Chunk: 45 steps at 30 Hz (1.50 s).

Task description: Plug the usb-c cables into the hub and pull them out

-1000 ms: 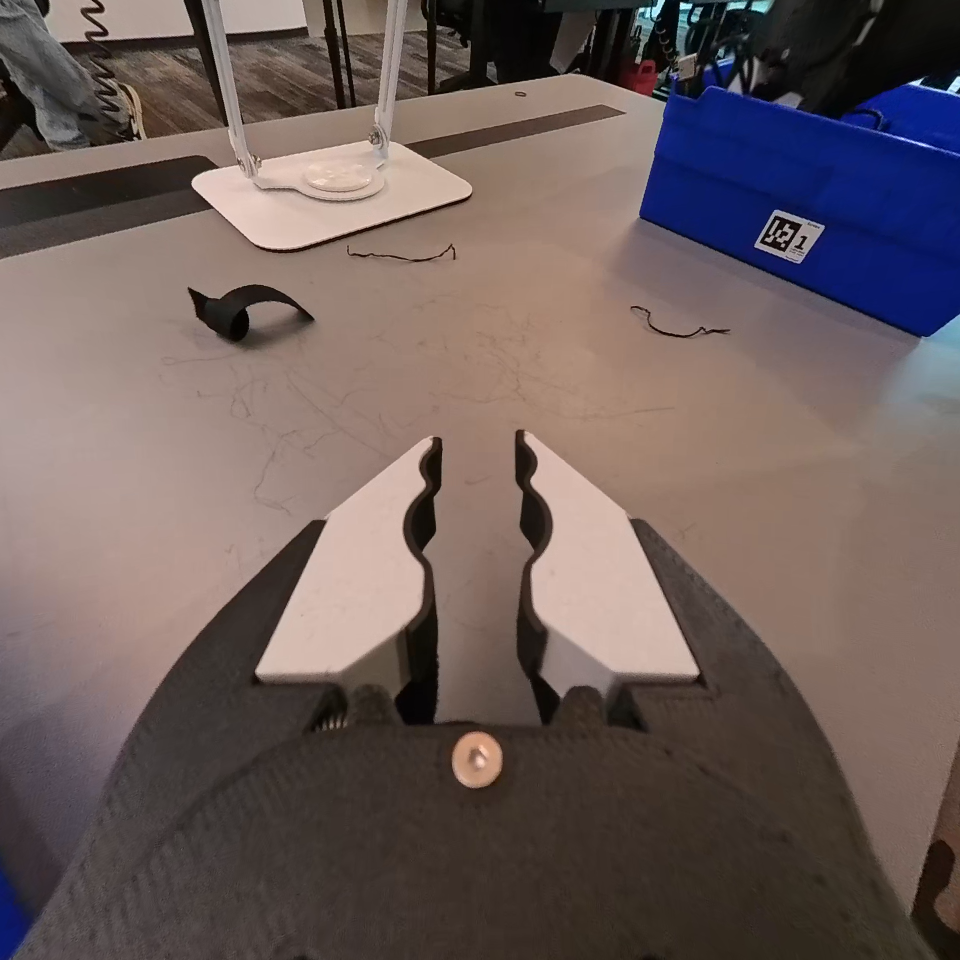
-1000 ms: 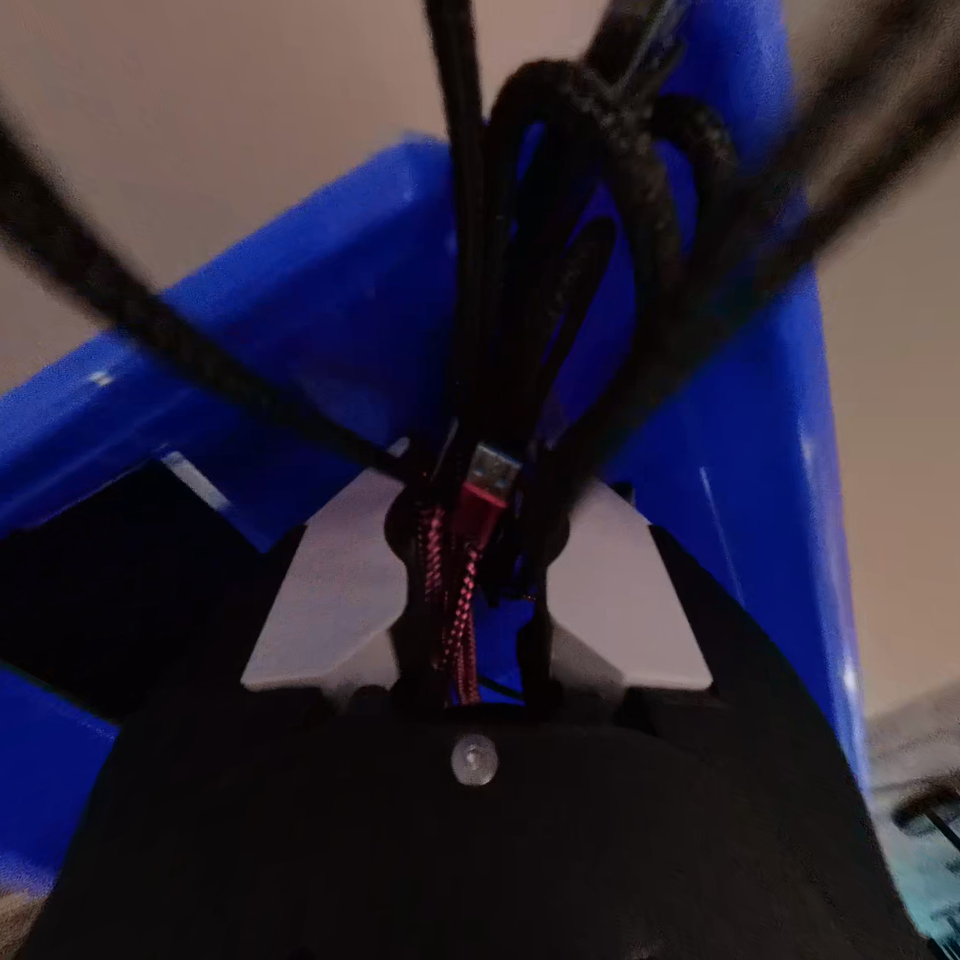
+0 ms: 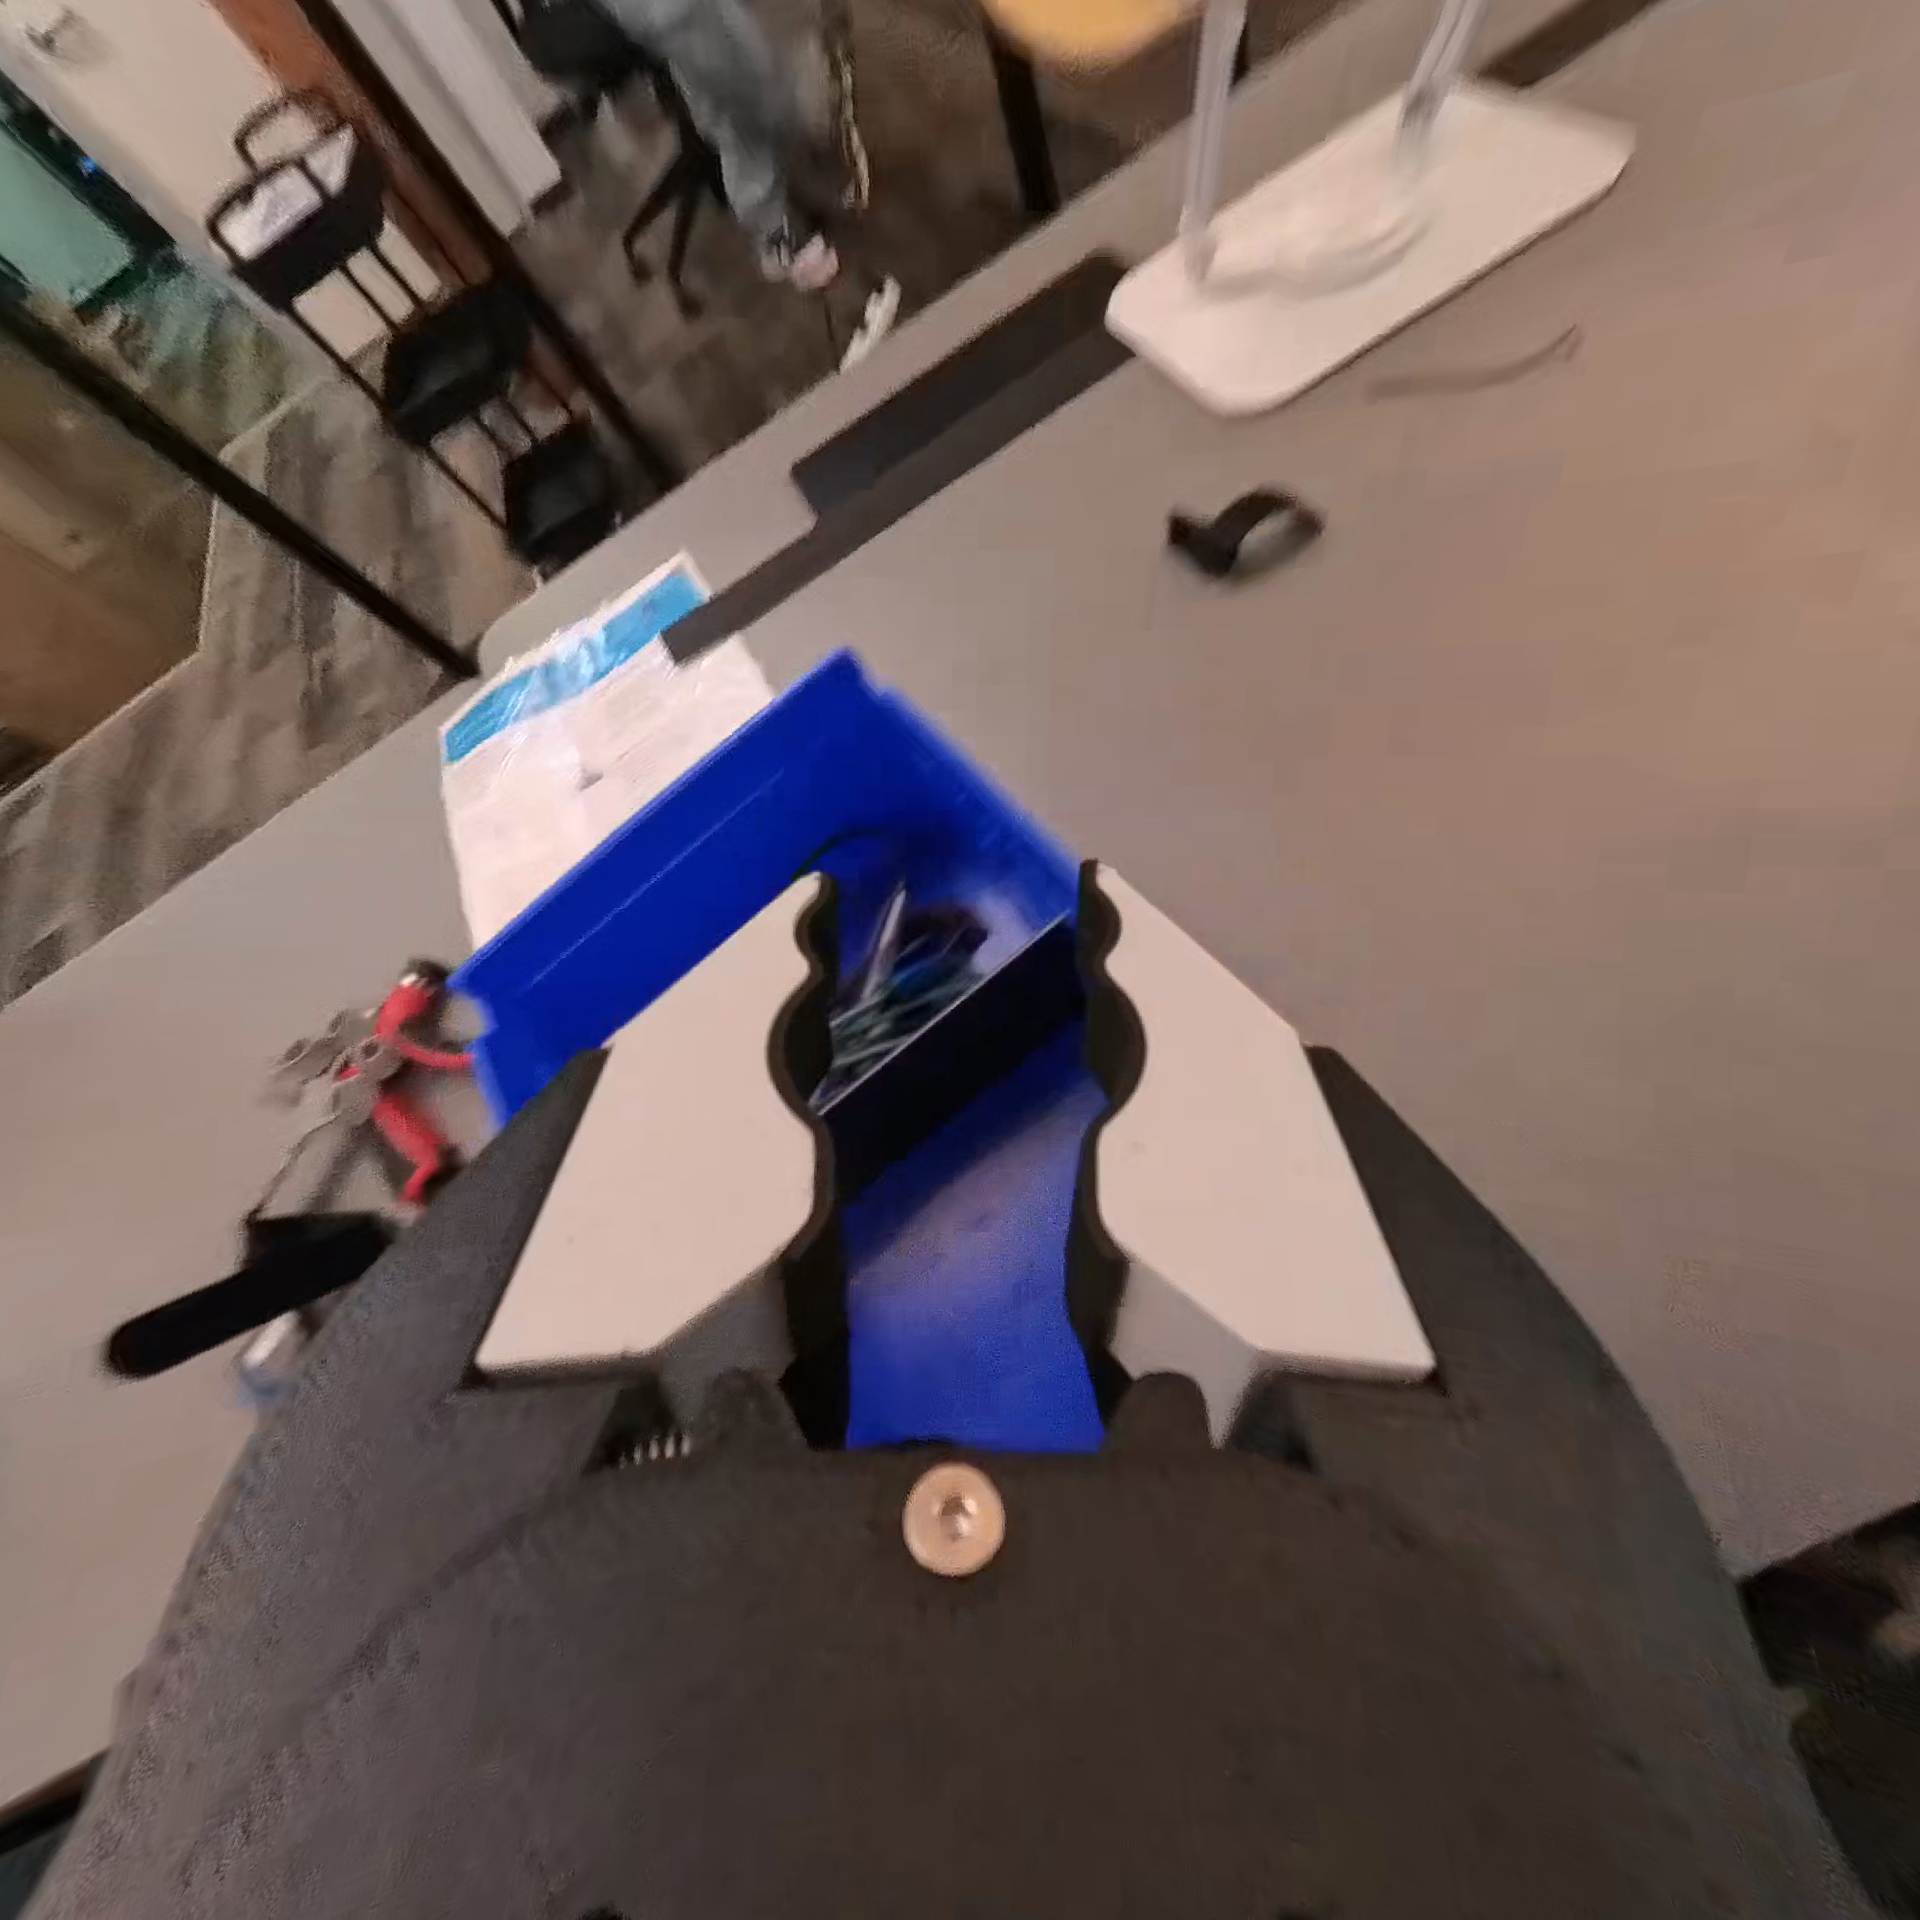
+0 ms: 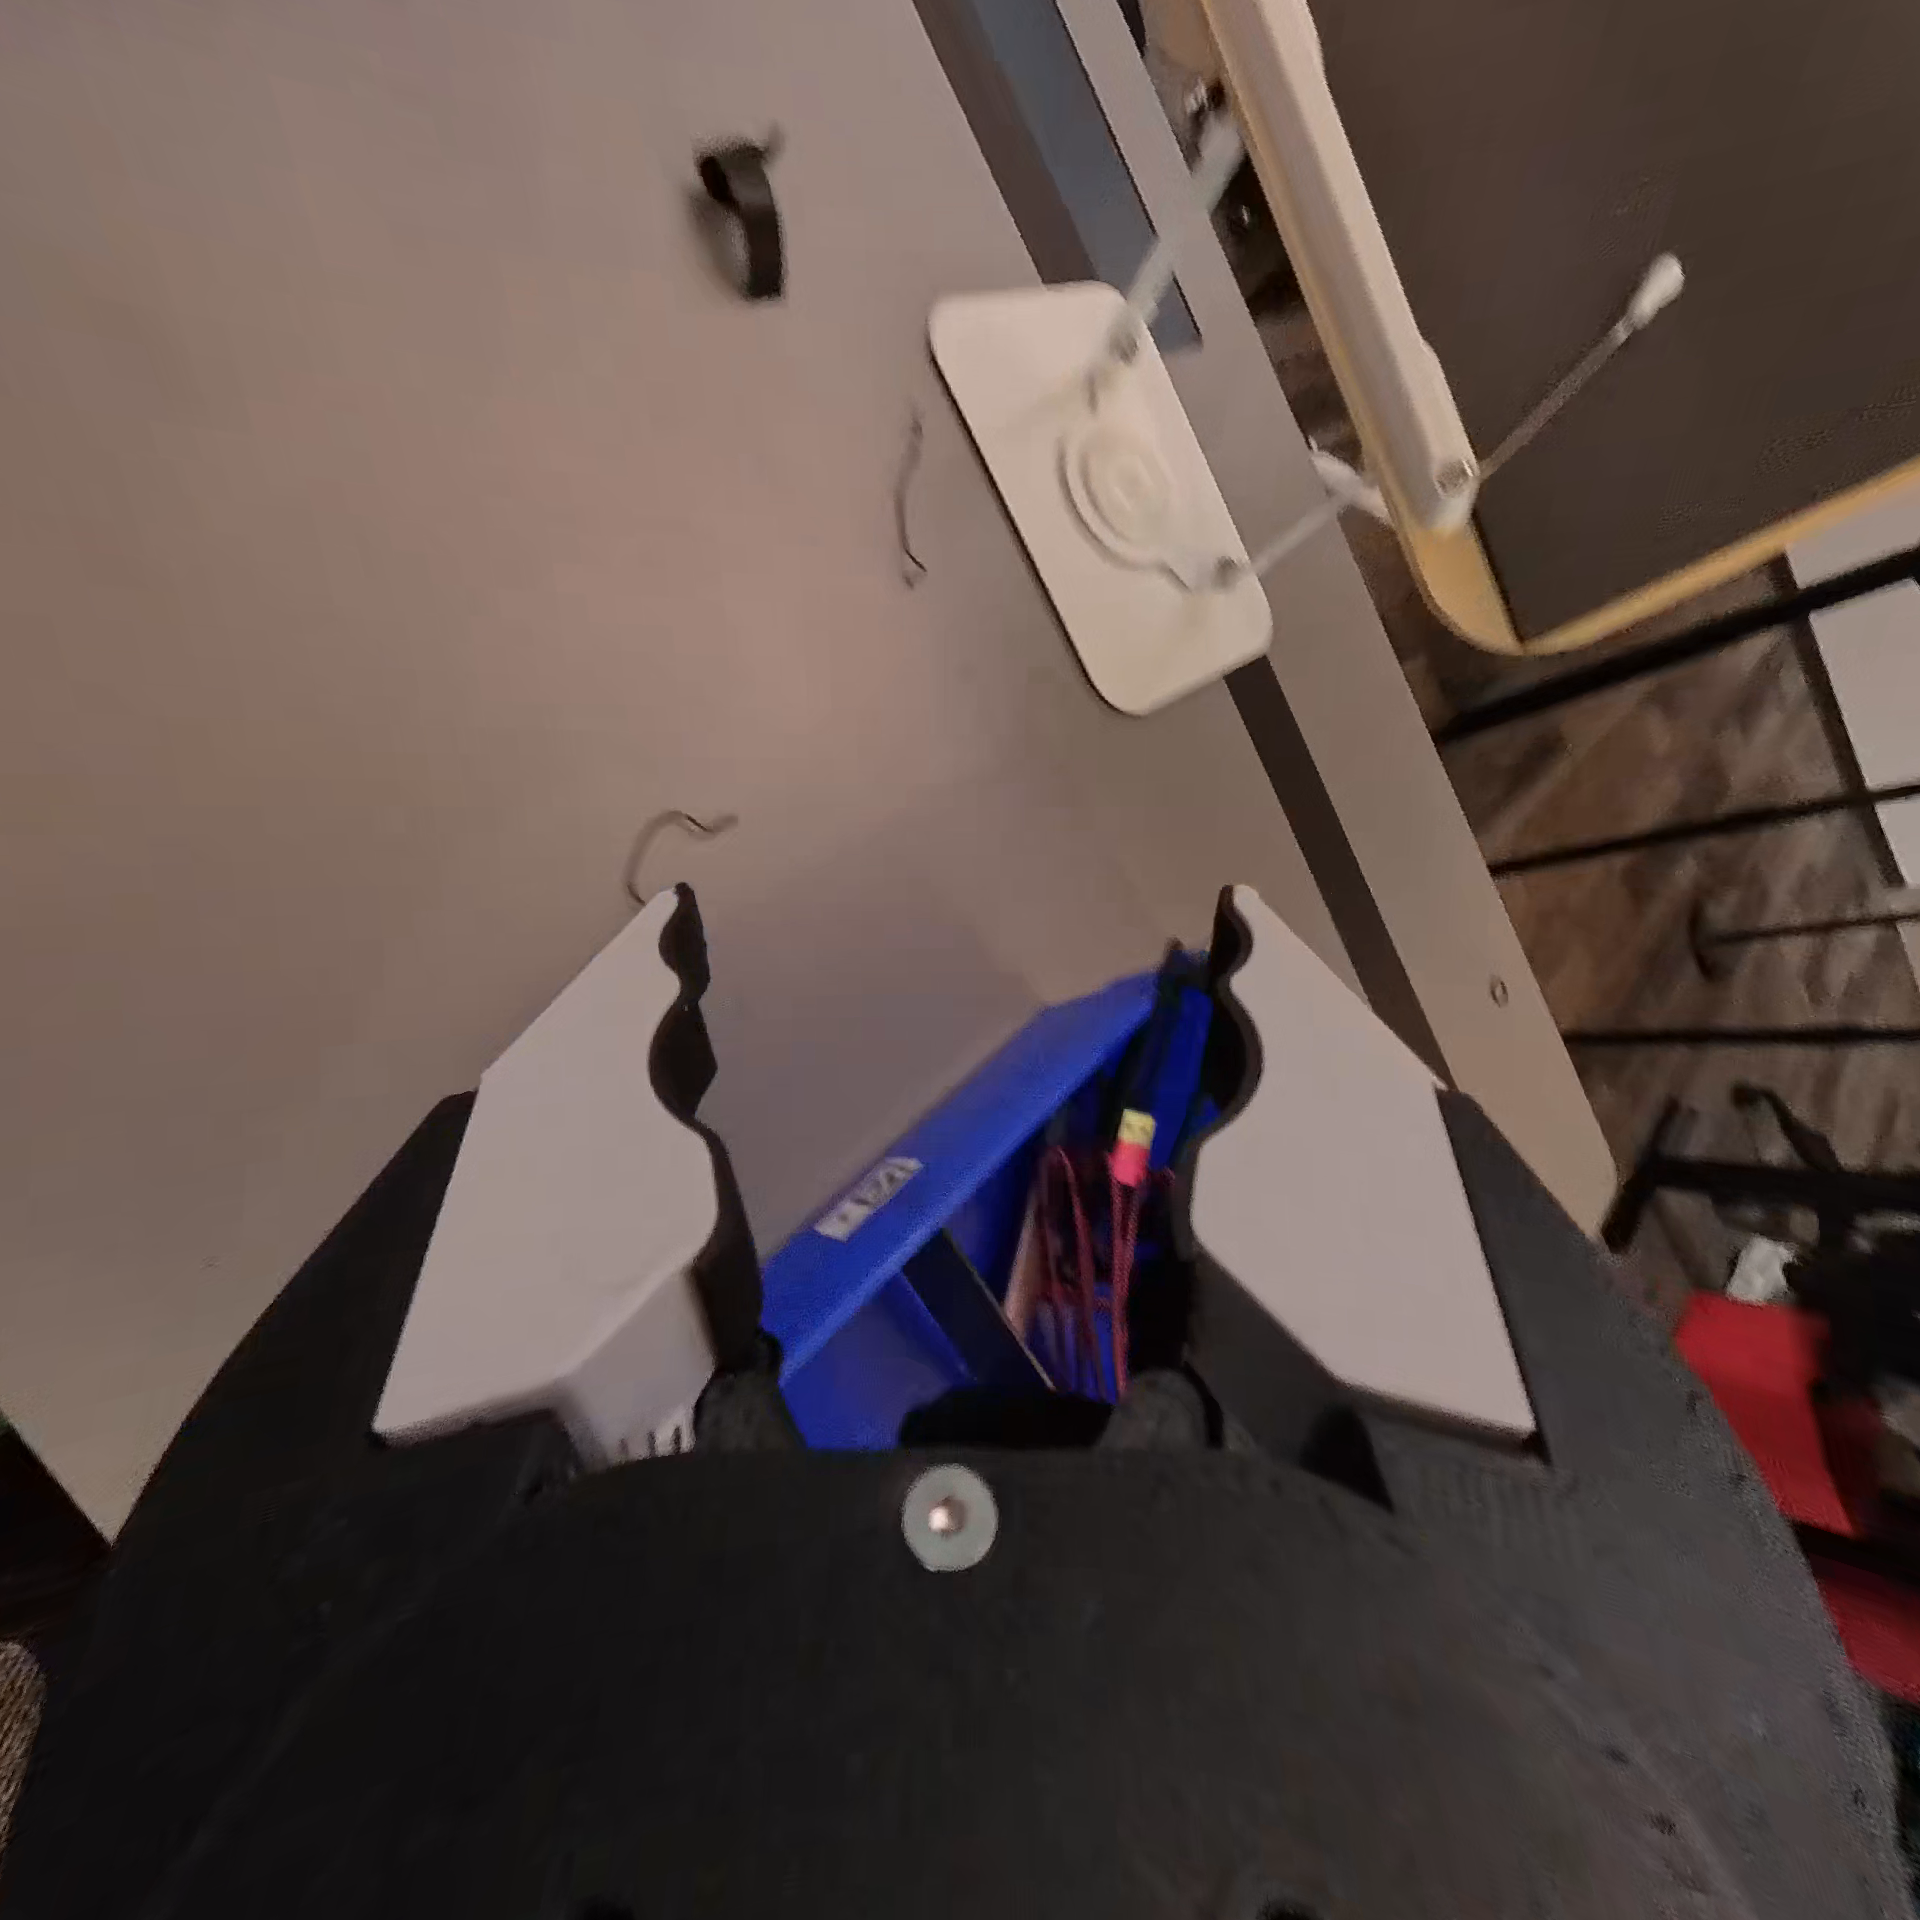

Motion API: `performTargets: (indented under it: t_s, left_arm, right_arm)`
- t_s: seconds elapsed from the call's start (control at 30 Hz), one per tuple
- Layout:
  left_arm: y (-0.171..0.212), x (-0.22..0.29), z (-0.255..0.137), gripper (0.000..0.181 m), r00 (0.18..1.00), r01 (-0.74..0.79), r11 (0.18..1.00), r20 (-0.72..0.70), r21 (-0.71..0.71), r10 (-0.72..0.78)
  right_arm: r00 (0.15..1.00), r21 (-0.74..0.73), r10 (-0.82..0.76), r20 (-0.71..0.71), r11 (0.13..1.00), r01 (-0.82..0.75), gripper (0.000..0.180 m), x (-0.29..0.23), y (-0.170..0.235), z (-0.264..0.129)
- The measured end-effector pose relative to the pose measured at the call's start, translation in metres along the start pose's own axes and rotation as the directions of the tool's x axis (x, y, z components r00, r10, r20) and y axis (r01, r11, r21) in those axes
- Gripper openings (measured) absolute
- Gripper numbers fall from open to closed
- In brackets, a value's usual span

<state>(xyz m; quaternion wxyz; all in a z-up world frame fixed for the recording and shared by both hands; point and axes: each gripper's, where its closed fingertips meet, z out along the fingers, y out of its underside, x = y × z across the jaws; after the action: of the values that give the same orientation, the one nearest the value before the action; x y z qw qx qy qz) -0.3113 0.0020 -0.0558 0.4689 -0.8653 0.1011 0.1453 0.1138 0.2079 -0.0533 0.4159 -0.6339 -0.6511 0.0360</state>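
Between the spread fingers of the right gripper, which holds nothing, sits a blue bin at 6 o'clock, with red braided cables and black cables bunched in its right compartment. They look light and limp, the braid grippy; best held at a stiff plug such as the pink-and-yellow one, not the slack cord. Left gripper is also apart and empty, above a second blue bin holding small metal pieces; motion blur hides what they are. At 9 o'clock lie a red cable and grey plugs. Hub: not identifiable in either view.
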Motion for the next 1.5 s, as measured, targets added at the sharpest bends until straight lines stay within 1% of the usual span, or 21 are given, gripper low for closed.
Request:
performTargets:
  t_s: [0.1,0.17,0.23,0.3,0.33,0.37,0.4,0.43,0.47,0.5,0.53,0.6,0.7,0.73,0.8,0.97,1.07,1.17,1.27,1.37,1.5]
  left_arm:
    - [0.028,-0.039,0.003,0.039,0.992,-0.126,0.982,0.002,-0.140,0.127]
    - [0.047,-0.060,0.016,0.042,0.984,-0.178,0.954,-0.037,-0.239,0.174]
    - [0.060,-0.068,0.035,0.043,0.972,-0.230,0.926,-0.123,-0.300,0.202]
    - [0.080,-0.076,0.056,0.049,0.943,-0.326,0.860,-0.197,-0.392,0.268]
    - [0.092,-0.074,0.065,0.050,0.918,-0.387,0.816,-0.268,-0.429,0.294]
    - [0.104,-0.073,0.073,0.058,0.886,-0.451,0.767,-0.333,-0.457,0.323]
    - [0.111,-0.080,0.082,0.058,0.855,-0.514,0.716,-0.349,-0.472,0.384]
    - [0.120,-0.084,0.089,0.059,0.832,-0.551,0.675,-0.387,-0.490,0.399]
    - [0.128,-0.088,0.096,0.065,0.832,-0.550,0.652,-0.412,-0.522,0.372]
    - [0.136,-0.092,0.101,0.077,0.841,-0.535,0.627,-0.427,-0.566,0.332]
    - [0.143,-0.093,0.105,0.078,0.836,-0.541,0.595,-0.454,-0.594,0.307]
    - [0.155,-0.088,0.111,0.076,0.805,-0.583,0.535,-0.523,-0.612,0.280]
    - [0.170,-0.086,0.121,0.081,0.784,-0.612,0.457,-0.574,-0.646,0.238]
    - [0.172,-0.086,0.123,0.082,0.778,-0.618,0.442,-0.589,-0.650,0.221]
    - [0.172,-0.092,0.128,0.098,0.776,-0.621,0.423,-0.594,-0.660,0.211]
    - [0.173,-0.088,0.131,0.097,0.703,-0.702,0.361,-0.678,-0.614,0.215]
    - [0.176,-0.087,0.132,0.098,0.687,-0.714,0.344,-0.706,-0.610,0.173]
    - [0.181,-0.085,0.131,0.096,0.684,-0.705,0.334,-0.724,-0.626,0.086]
    - [0.182,-0.084,0.132,0.094,0.667,-0.718,0.313,-0.742,-0.621,0.058]
    - [0.182,-0.086,0.133,0.090,0.661,-0.732,0.277,-0.748,-0.622,0.065]
    - [0.183,-0.091,0.138,0.073,0.658,-0.748,0.237,-0.739,-0.620,0.146]
  right_arm:
    - [0.998,0.075,0.002,0.063,0.997,-0.006,0.093,-0.034,-0.019,0.004]
    - [0.994,0.116,0.005,0.108,0.993,-0.017,0.091,-0.055,-0.029,0.008]
    - [0.988,0.136,0.006,0.155,0.990,-0.027,0.090,-0.075,-0.033,0.014]
    - [0.986,0.145,-0.002,0.164,0.989,-0.022,0.091,-0.087,-0.035,0.018]
    - [0.985,0.156,-0.004,0.174,0.987,-0.024,0.090,-0.093,-0.037,0.019]
    - [0.982,0.160,0.000,0.187,0.987,-0.030,0.090,-0.097,-0.037,0.020]
    - [0.980,0.159,0.004,0.197,0.987,-0.036,0.090,-0.101,-0.037,0.020]
    - [0.979,0.160,0.005,0.204,0.986,-0.039,0.091,-0.104,-0.037,0.021]
    - [0.977,0.162,0.007,0.212,0.986,-0.043,0.090,-0.106,-0.037,0.021]
    - [0.976,0.164,0.010,0.220,0.985,-0.047,0.090,-0.108,-0.037,0.021]
    - [0.975,0.163,0.010,0.223,0.985,-0.048,0.090,-0.110,-0.036,0.022]
    - [0.973,0.158,0.006,0.231,0.986,-0.044,0.090,-0.112,-0.035,0.023]
    - [0.970,0.158,-0.005,0.243,0.987,-0.035,0.090,-0.116,-0.035,0.026]
    - [0.969,0.158,-0.008,0.245,0.987,-0.032,0.090,-0.116,-0.035,0.027]
    - [0.968,0.156,-0.010,0.250,0.987,-0.030,0.090,-0.116,-0.035,0.030]
    - [0.964,0.153,-0.014,0.267,0.988,-0.028,0.090,-0.118,-0.035,0.038]
    - [0.960,0.153,-0.022,0.278,0.988,-0.022,0.090,-0.121,-0.035,0.043]
    - [0.958,0.152,-0.024,0.286,0.988,-0.020,0.090,-0.123,-0.035,0.047]
    - [0.956,0.152,-0.027,0.293,0.988,-0.019,0.089,-0.126,-0.035,0.051]
    - [0.953,0.152,-0.030,0.300,0.988,-0.017,0.089,-0.129,-0.035,0.054]
    - [0.952,0.153,-0.030,0.303,0.988,-0.018,0.089,-0.131,-0.035,0.056]
